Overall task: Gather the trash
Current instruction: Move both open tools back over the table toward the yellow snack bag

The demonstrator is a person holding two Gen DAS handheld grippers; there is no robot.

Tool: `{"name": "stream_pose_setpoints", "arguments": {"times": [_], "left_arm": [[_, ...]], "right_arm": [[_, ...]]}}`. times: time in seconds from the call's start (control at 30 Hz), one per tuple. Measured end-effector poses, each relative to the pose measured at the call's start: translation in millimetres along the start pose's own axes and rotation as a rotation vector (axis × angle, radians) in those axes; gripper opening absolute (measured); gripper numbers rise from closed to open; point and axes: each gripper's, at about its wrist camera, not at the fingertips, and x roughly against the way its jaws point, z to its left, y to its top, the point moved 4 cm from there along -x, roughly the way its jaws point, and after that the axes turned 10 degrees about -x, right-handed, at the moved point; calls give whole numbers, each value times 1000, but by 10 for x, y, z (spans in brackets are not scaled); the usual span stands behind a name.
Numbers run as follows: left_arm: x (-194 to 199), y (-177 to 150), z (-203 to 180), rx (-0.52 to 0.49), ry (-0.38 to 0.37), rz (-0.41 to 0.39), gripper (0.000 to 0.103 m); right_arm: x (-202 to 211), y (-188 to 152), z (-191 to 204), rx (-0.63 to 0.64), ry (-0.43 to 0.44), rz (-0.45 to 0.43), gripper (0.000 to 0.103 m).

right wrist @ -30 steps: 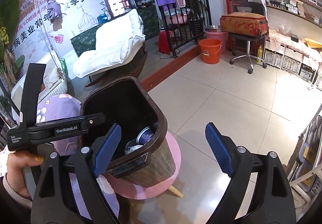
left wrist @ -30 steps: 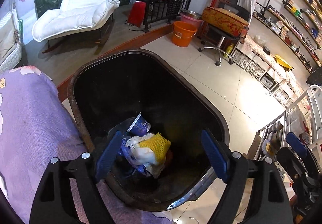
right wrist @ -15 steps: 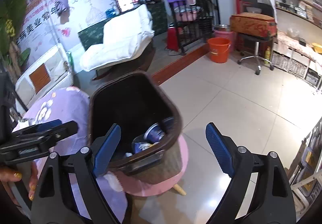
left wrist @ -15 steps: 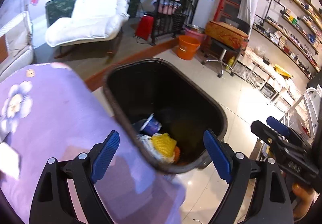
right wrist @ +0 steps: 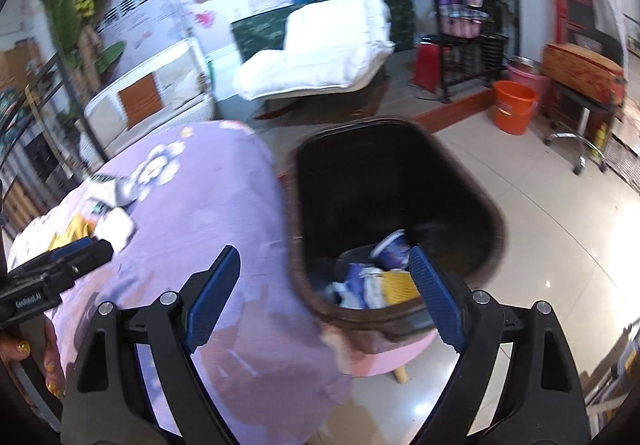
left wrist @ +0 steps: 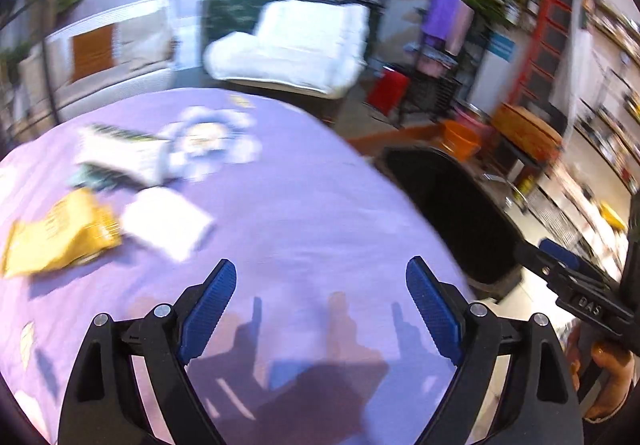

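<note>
Both views have swung away from the bin point(right wrist: 396, 205) toward the purple-covered table point(left wrist: 304, 213), where trash waits: a yellow packet point(left wrist: 60, 237) and white paper point(left wrist: 166, 223) lie at its far left. Left gripper point(left wrist: 320, 305) and right gripper point(right wrist: 324, 293) carry nothing, fingers spread wide (ready for another pickup). Dropped rubbish sits inside the bin, just beside the table for short trips.

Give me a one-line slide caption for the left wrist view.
Open left gripper over the purple tablecloth, facing a yellow wrapper and white packets.
</note>
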Motion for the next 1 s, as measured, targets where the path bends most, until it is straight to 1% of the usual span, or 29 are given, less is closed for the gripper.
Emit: {"name": "stream_pose_setpoints", "arguments": {"times": [0.1, 0.23, 0.33, 0.4, 0.47, 0.53, 0.6, 0.67, 0.73, 0.8, 0.87, 0.93, 1.0], "left_arm": [[173, -59, 280, 88, 45, -29, 86], [379, -139, 531, 154, 128, -51, 86], [480, -261, 798, 203, 173, -47, 86], [517, -355, 924, 194, 196, -23, 86], [566, -387, 1072, 169, 223, -7, 86], [620, -410, 1212, 134, 223, 11, 86], [626, -362, 1355, 87, 239, 29, 86], [562, -309, 1455, 22, 236, 66, 86], [466, -276, 1511, -45, 246, 78, 86], [328, -258, 1531, -114, 236, 114, 86], [203, -257, 1508, -185, 223, 132, 86], [74, -277, 1541, -237, 219, 165, 86], [-81, -318, 1588, -273, 219, 216, 86]], "right_arm": [[-49, -7, 233, 36, 35, 14, 86], [-101, -55, 602, 102, 92, 36, 86], [-180, -109, 900, 152, 138, 77, 86], [-227, -164, 1112, 202, 156, 97, 86], [-273, -226, 1288, 236, 189, 125, 86], [-320, -277, 1395, 260, 208, 155, 86], [-372, -325, 1520, 281, 225, 182, 86], [-404, -372, 1612, 295, 231, 195, 86], [-422, -413, 1690, 307, 242, 209, 86], [-440, -447, 1762, 319, 247, 221, 86], [-453, -460, 1814, 334, 248, 226, 86], [-480, -469, 1867, 344, 248, 236, 86], [-500, -471, 1901, 353, 249, 246, 86]]}}
